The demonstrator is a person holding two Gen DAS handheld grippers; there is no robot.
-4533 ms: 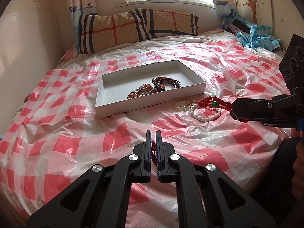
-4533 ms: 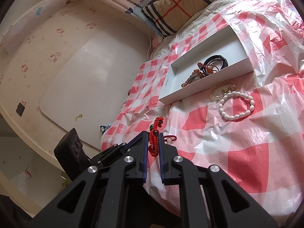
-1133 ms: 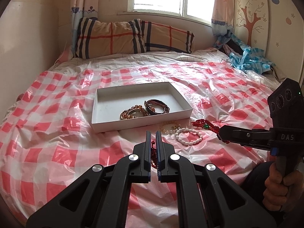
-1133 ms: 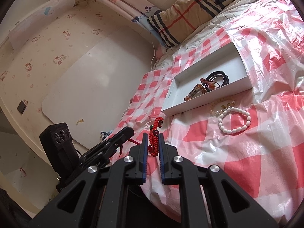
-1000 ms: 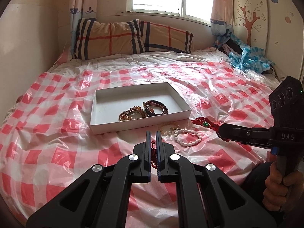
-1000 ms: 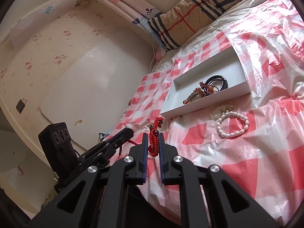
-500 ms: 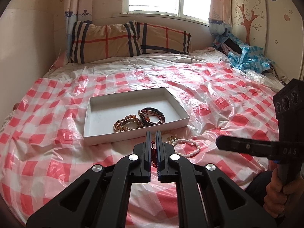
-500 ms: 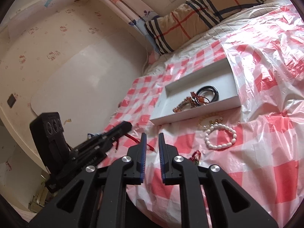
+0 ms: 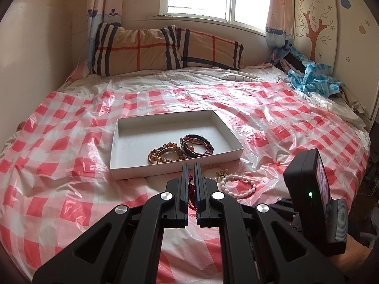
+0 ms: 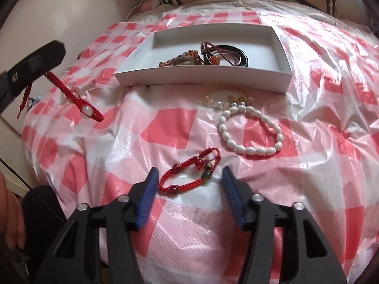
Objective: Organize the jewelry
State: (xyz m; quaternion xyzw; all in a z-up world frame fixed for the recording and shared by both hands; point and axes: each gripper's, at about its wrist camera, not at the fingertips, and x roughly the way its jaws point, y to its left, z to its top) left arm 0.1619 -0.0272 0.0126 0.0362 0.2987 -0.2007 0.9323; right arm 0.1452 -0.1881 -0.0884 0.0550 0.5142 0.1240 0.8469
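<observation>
A white tray (image 9: 175,168) (image 10: 201,78) lies on the red-checked plastic sheet, holding an amber bead bracelet (image 9: 165,155) and dark bangles (image 9: 197,145). In front of it lie a white bead bracelet (image 10: 251,132) and a pale bead bracelet (image 10: 227,99). My left gripper (image 9: 191,165) is shut on a red cord bracelet with a white bead (image 10: 78,101), which hangs from it at the left of the right wrist view. My right gripper (image 10: 190,172) stands open and points down. A red cord bracelet with a green bead (image 10: 189,177) lies on the sheet between its blue pads (image 10: 149,189), untouched.
Plaid pillows (image 9: 165,49) lie at the head of the bed under the window. A blue cloth heap (image 9: 312,75) sits at the far right. The bed edge drops off near me, where a person's hand (image 10: 11,213) shows at the lower left.
My right gripper let go of the red bracelet with the green bead, which now lies on the sheet. It opened wide and tipped down over it. The left gripper kept its hold.
</observation>
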